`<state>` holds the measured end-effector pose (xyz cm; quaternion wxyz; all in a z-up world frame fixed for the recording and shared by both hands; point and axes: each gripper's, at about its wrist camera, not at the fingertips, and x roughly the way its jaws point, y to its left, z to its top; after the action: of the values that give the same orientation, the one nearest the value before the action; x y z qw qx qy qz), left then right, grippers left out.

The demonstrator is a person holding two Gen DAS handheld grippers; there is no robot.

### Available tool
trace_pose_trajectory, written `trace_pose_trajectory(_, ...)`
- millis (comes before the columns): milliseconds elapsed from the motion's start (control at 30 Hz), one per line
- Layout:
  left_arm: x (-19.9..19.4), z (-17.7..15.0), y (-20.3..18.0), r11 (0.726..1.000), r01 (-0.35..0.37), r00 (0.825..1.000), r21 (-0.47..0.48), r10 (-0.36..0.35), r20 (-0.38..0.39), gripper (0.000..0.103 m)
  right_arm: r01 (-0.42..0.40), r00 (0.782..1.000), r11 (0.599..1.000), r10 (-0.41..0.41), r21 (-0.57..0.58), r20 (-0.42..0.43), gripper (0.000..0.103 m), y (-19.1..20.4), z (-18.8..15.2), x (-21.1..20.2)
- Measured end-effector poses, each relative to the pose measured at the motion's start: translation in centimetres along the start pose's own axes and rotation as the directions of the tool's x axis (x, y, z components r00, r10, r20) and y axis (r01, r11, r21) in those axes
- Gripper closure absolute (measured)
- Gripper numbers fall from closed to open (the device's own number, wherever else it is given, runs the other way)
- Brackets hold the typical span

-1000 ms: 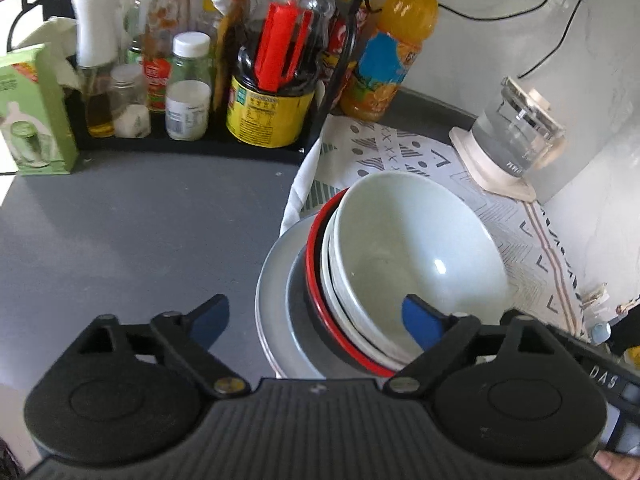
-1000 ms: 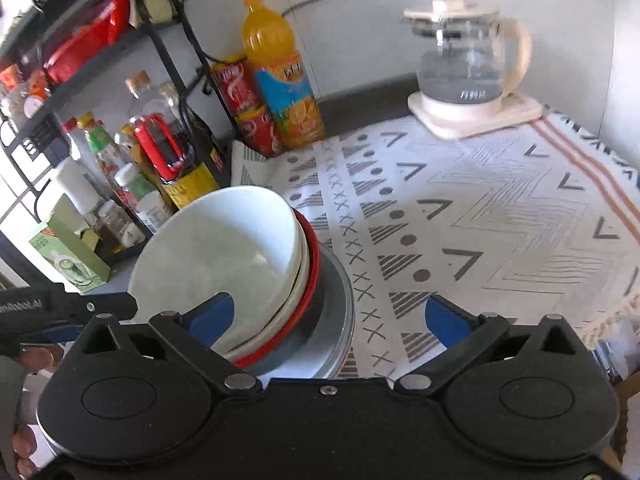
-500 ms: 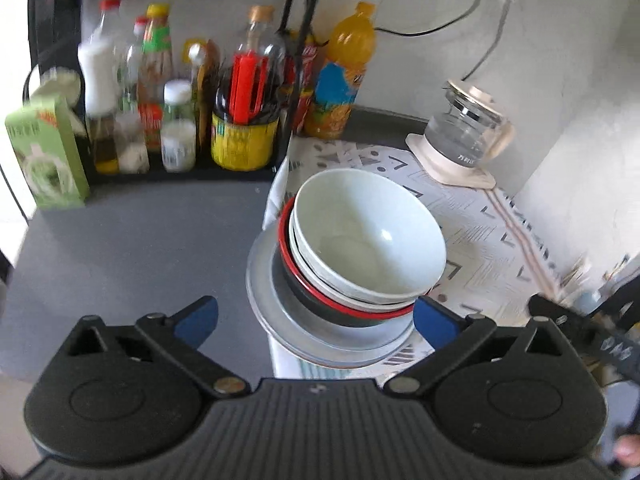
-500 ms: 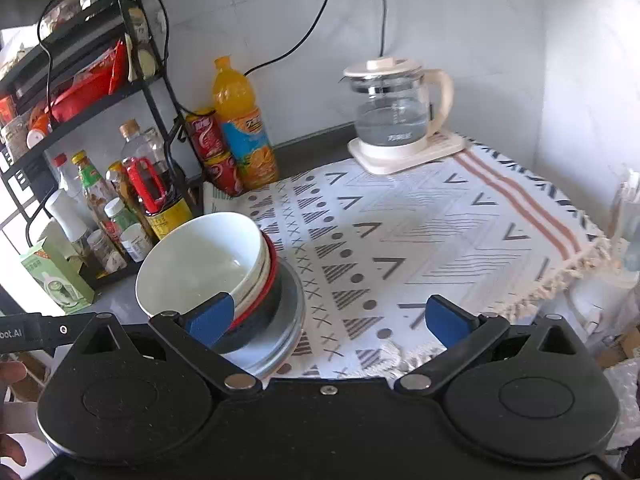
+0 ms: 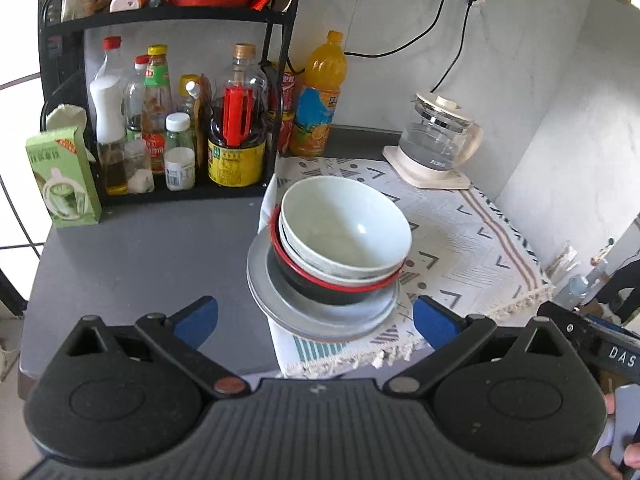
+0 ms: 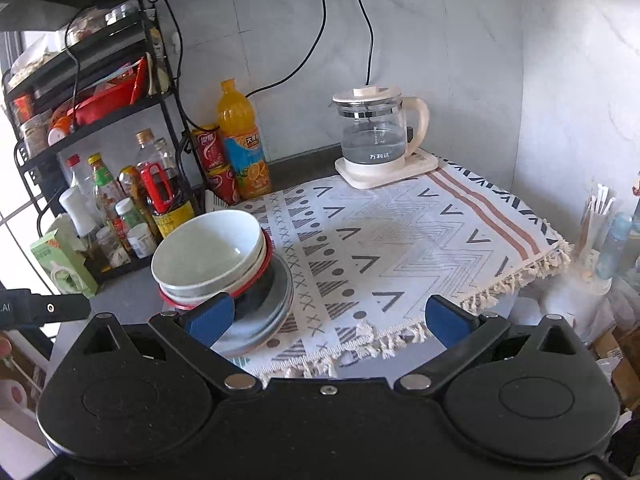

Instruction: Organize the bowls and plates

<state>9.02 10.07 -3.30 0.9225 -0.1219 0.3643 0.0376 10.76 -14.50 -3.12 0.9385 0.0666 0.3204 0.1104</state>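
Stack of dishes sits at the left edge of the patterned cloth (image 6: 400,248), partly overhanging onto the bare grey counter (image 5: 140,256). Bottom up: grey plates (image 5: 320,316), two rims visible in the right view; one black bowl with red rim (image 5: 336,288); two pale bowls nested on top (image 5: 344,232), mouths facing up. The stack leans a little toward the rack; round pieces, no long axis to note.

Open room: the grey counter left of the stack is bare up to the green carton (image 5: 64,176); the cloth right of it is bare as far as the glass kettle (image 6: 376,136) at the back corner. The cloth's fringed front edge hangs over the table lip.

Black rack (image 5: 168,24) behind holds many bottles; count unclear. One orange drink bottle (image 6: 242,140) and two red cans (image 6: 216,164) beside it.

Left gripper (image 5: 316,320): jaws spread wide, nothing held, clear of the stack. Right gripper (image 6: 328,318): jaws wide, nothing held, its left finger (image 6: 210,316) in front of the plates; contact not discernible.
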Motion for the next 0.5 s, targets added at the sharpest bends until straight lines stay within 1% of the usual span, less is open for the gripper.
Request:
trace_pose_trajectory(100,-1.0,-0.6,0.2,1.000,-0.010,1.000,0.027,0.010,0.015,0.000,0.014,1.000,1.000,-0.014,-0.013,0.008,0.000,0.1,-0.4,-1.0)
trace_pose_trajectory(200,-1.8,-1.0,0.6,0.999,-0.019,0.999,0.030,0.018,0.027,0.000,0.013,1.000,1.000,-0.013,-0.010,0.014,0.000,0.1,-0.4,-1.9)
trace_pose_trajectory(367,-2.7,-1.9,1.2,0.999,-0.028,0.999,0.043,0.027,0.028,0.000,-0.014,1.000,0.999,0.014,-0.041,0.000,0.000,0.3,-0.3,-2.7)
trace_pose_trajectory(500,-3.4,-2.4,1.3,0.998,-0.021,0.999,0.062,0.019,0.038,0.000,-0.038,0.999,0.999,0.038,-0.029,-0.006,0.000,0.3,-0.3,-3.5)
